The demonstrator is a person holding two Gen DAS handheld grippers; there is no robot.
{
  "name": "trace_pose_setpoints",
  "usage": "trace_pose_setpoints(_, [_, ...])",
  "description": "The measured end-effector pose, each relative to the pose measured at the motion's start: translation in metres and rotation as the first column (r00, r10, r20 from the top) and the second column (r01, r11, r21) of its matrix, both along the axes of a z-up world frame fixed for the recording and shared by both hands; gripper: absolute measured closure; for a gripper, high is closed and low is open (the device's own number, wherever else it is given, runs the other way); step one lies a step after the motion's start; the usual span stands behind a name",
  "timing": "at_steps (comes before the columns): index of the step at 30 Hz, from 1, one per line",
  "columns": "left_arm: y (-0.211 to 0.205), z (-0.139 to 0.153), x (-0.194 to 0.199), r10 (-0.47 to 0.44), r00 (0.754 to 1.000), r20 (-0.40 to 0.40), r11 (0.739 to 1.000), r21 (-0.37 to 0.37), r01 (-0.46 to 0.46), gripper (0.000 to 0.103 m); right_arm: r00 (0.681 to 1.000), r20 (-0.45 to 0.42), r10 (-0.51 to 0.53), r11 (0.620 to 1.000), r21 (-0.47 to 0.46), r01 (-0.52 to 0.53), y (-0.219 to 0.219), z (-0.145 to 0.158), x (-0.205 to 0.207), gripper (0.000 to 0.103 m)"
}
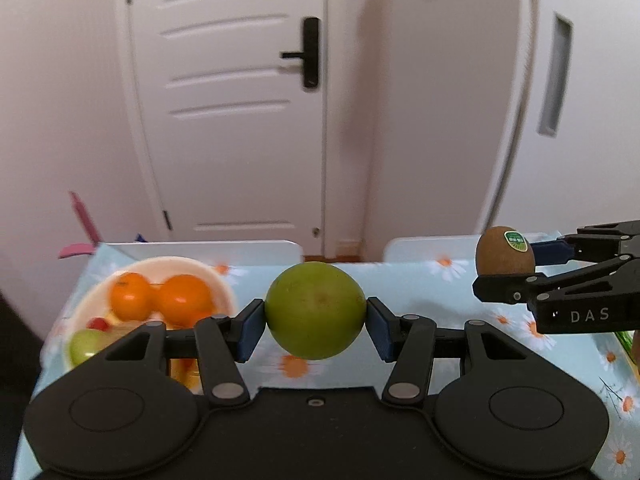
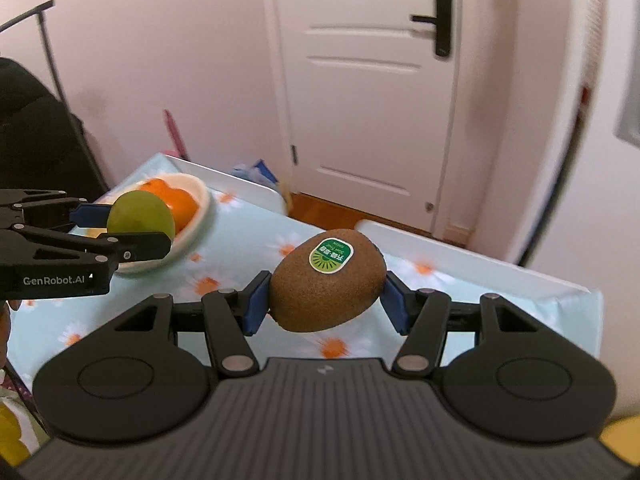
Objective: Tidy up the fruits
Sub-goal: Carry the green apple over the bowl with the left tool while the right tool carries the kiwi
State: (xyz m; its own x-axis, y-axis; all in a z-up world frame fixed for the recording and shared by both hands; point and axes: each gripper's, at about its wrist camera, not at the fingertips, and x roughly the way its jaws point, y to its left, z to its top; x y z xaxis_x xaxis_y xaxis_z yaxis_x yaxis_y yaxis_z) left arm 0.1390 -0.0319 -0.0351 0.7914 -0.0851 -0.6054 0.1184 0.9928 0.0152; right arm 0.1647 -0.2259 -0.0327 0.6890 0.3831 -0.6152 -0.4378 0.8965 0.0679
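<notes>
My left gripper (image 1: 315,326) is shut on a round green fruit (image 1: 315,310) and holds it above the table, right of a cream bowl (image 1: 218,280). The bowl holds two oranges (image 1: 182,298), a green fruit (image 1: 86,344) and a small red one. My right gripper (image 2: 326,298) is shut on a brown kiwi (image 2: 328,280) with a green sticker, held above the table. In the left wrist view the kiwi (image 1: 504,252) shows at the right in the right gripper (image 1: 516,266). In the right wrist view the left gripper (image 2: 124,228) holds the green fruit (image 2: 140,216) in front of the bowl (image 2: 200,204).
The table has a light blue daisy-print cloth (image 1: 420,280). Two white chair backs (image 1: 208,248) stand at its far edge. A white door (image 1: 240,100) and pink walls are behind. A pink object (image 1: 82,224) stands at the far left corner.
</notes>
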Motion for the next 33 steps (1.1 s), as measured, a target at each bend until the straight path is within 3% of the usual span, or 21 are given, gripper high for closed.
trace_pose_setpoints(15, [0.126, 0.026, 0.009, 0.09, 0.996, 0.01, 0.996, 0.015, -0.09, 0.044, 0.999, -0.018, 0.045, 0.998, 0.046, -0.044, 0.134, 0.02, 0.017, 0.03])
trace_pose_setpoints(23, [0.176, 0.005, 0.044, 0.079, 0.996, -0.045, 0.997, 0.015, -0.079, 0.044, 0.998, -0.053, 0.029, 0.999, 0.044, -0.027, 0.2, 0.008, 0.035, 0.03])
trace_pose_setpoints(33, [0.209, -0.028, 0.08, 0.037, 0.994, -0.107, 0.999, 0.011, -0.036, 0.044, 0.997, -0.079, 0.012, 1.0, 0.024, -0.01, 0.248, -0.01, 0.06, 0.03])
